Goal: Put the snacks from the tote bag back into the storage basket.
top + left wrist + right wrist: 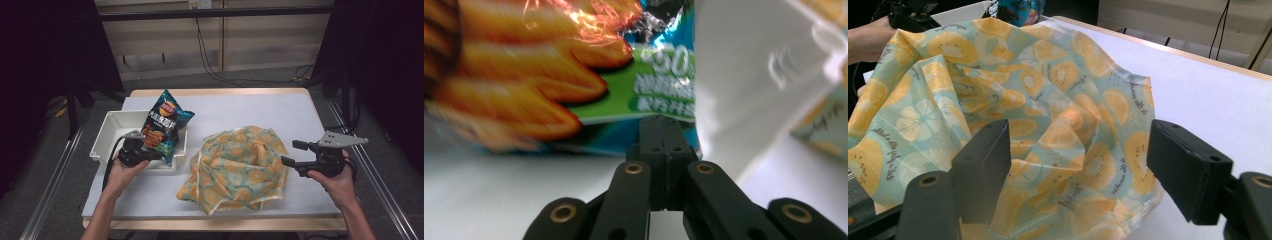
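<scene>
- Nearest the camera in the high view: the person's two forearms, entering from the near edge of the white-topped table (240, 107), one hand gripper in each.
- Left gripper (150, 150): black jaws pressed together, tips meeting; in the left gripper view they pinch the lower edge of the glossy blue-green crisp bag (574, 75) with orange crisps printed on it.
- Crisp bag stands upright, leaning slightly, inside the shallow white plastic tray (107, 135) at the left of the table; its bottom edge sits at the tray's near right corner.
- In the left gripper view the tray's white wall rises just right of the closed jaws.
- Right gripper (295, 152): jaws standing wide apart, nothing between the pads, held at the right, tips pointing left.
- Crumpled pale green cloth with orange citrus-slice print (235, 167) lies heaped at near centre, between tray and right gripper, just beyond the open jaws; whether the tips touch it, I cannot tell.
</scene>
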Available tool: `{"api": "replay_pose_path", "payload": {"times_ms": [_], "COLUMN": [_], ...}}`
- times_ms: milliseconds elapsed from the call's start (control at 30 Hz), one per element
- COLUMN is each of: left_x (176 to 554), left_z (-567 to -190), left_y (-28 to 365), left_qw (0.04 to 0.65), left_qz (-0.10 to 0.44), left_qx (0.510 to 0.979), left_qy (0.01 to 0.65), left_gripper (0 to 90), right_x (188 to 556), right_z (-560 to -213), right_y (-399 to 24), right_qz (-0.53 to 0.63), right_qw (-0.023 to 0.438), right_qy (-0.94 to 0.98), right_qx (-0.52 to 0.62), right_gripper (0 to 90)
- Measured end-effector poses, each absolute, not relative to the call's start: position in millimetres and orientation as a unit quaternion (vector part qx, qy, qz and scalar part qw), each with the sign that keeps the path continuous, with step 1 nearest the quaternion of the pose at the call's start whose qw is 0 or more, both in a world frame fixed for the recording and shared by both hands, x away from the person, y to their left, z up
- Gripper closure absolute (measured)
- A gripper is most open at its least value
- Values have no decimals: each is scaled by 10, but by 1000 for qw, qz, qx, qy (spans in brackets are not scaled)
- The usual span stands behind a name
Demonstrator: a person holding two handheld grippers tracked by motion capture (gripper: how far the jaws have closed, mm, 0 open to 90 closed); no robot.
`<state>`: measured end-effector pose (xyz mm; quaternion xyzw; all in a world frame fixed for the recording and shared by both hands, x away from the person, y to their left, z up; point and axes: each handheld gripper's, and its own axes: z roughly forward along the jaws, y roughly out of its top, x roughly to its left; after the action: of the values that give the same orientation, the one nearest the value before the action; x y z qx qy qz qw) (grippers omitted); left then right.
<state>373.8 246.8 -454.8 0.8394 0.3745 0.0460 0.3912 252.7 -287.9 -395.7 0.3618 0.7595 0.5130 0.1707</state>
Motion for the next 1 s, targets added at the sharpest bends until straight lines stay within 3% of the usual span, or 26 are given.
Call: {"api": "replay_pose_path", "payload": {"times_ms": [1000], "left_x": [4172], "left_z": [-4584], "left_y": [2118], "left_qw": [354], "left_qz": [55], "left_qx": [853], "left_qy": [380], "left_gripper": [900], "right_x": [2546], "right_z": [-3957], "right_y": [-2862], "right_qz": [512], "right_qw": [169], "right_qy": [763], "right_qx": [358], "right_gripper": [258]}}
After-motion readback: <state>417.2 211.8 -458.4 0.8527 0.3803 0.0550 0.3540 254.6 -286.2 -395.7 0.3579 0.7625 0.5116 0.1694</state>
